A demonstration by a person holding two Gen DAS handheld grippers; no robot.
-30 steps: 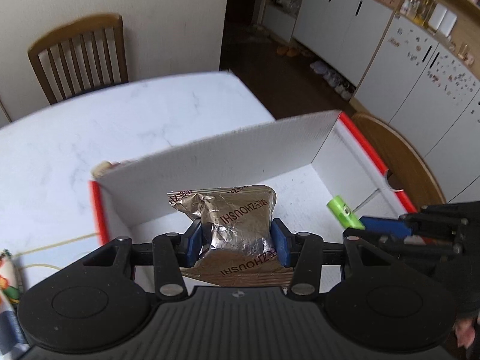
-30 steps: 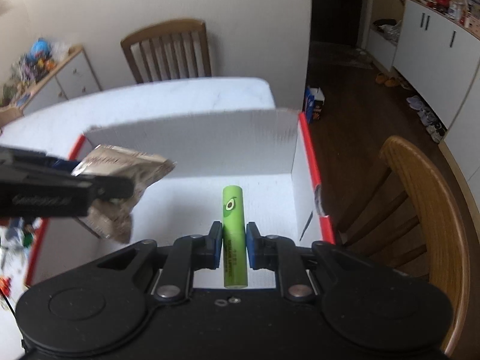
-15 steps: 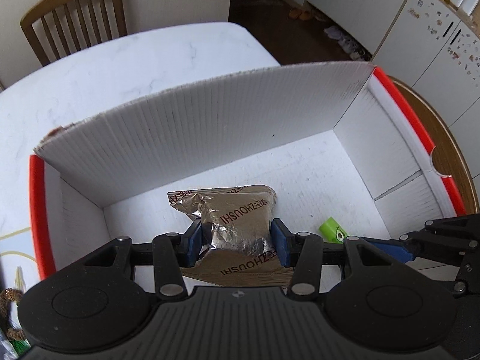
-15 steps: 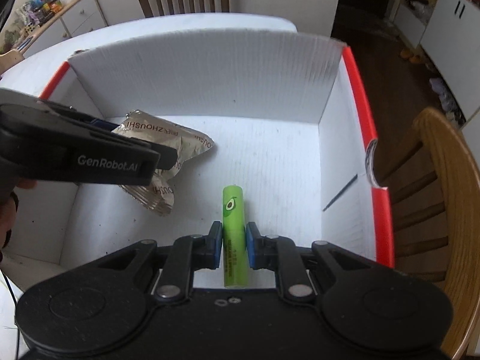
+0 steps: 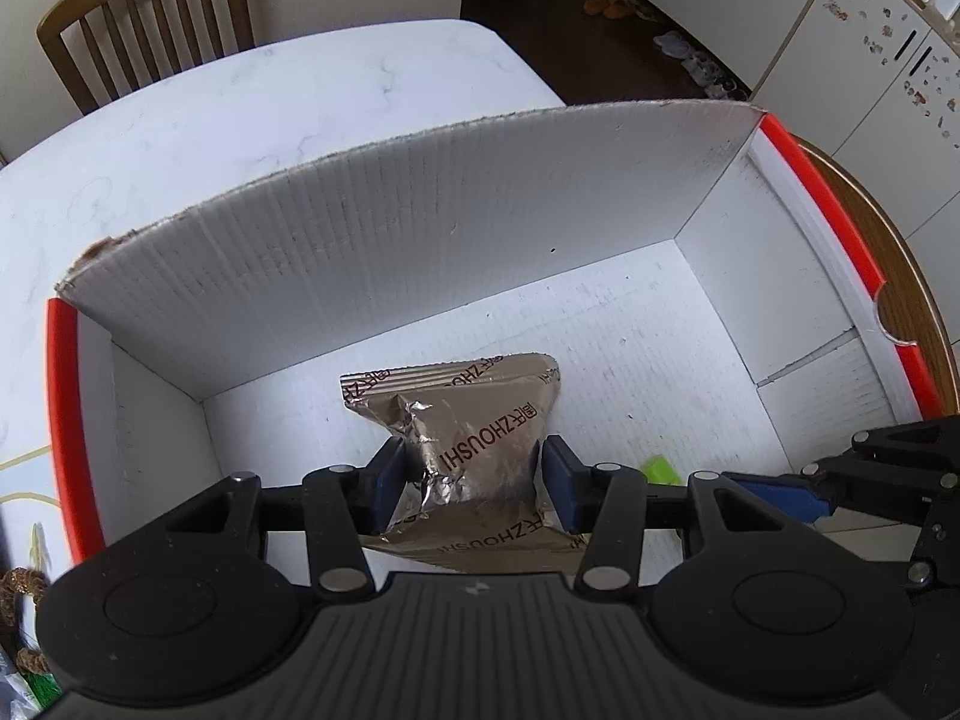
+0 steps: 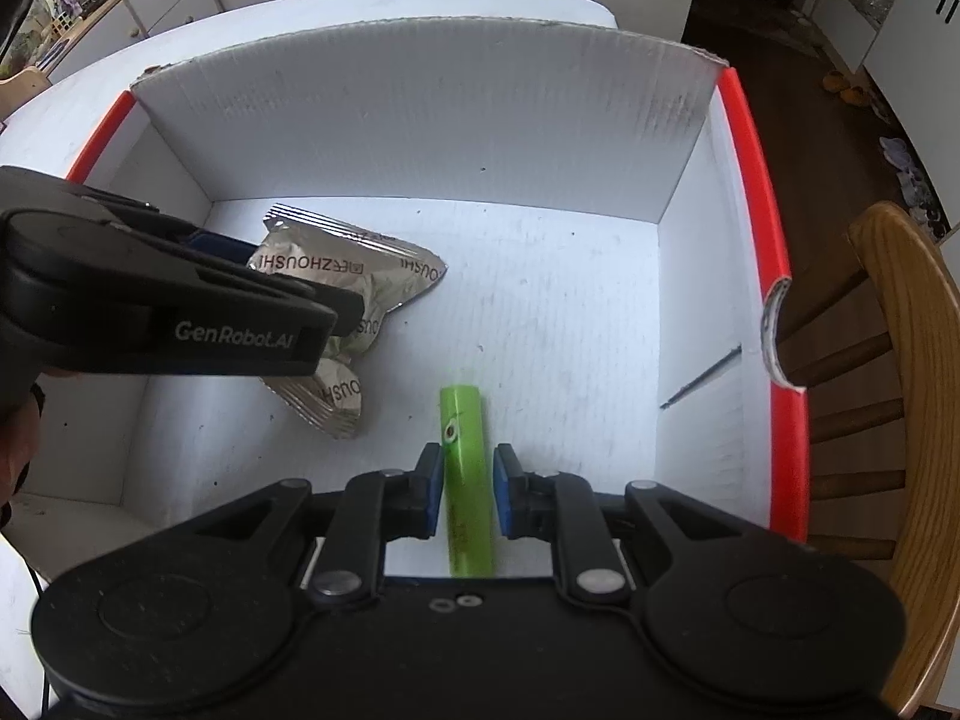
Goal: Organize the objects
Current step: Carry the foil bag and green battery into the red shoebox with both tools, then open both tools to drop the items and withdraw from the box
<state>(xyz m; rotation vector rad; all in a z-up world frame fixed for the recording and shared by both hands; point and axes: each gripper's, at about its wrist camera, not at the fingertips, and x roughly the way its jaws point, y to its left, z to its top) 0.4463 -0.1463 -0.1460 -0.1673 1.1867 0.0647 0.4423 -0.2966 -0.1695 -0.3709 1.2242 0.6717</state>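
Observation:
A white cardboard box [image 5: 420, 228] with red rims stands on the white table. My left gripper [image 5: 474, 474] is inside it, its pads wider apart around a foil snack packet [image 5: 474, 438] that rests on the box floor; the packet also shows in the right wrist view [image 6: 354, 276]. My right gripper [image 6: 468, 486] is low in the box with its pads parted on either side of a green tube [image 6: 465, 468], with gaps on both sides. The tube's tip shows in the left wrist view [image 5: 657, 471].
The box walls [image 6: 420, 120] rise around both grippers. A wooden chair [image 6: 900, 390] stands right of the box, another chair [image 5: 144, 42] beyond the table. Small items [image 5: 24, 600] lie left of the box. White cabinets [image 5: 870, 60] stand at the far right.
Both grippers have gone down into the box. The left pads have spread slightly around the packet, and the right pads have opened off the green tube.

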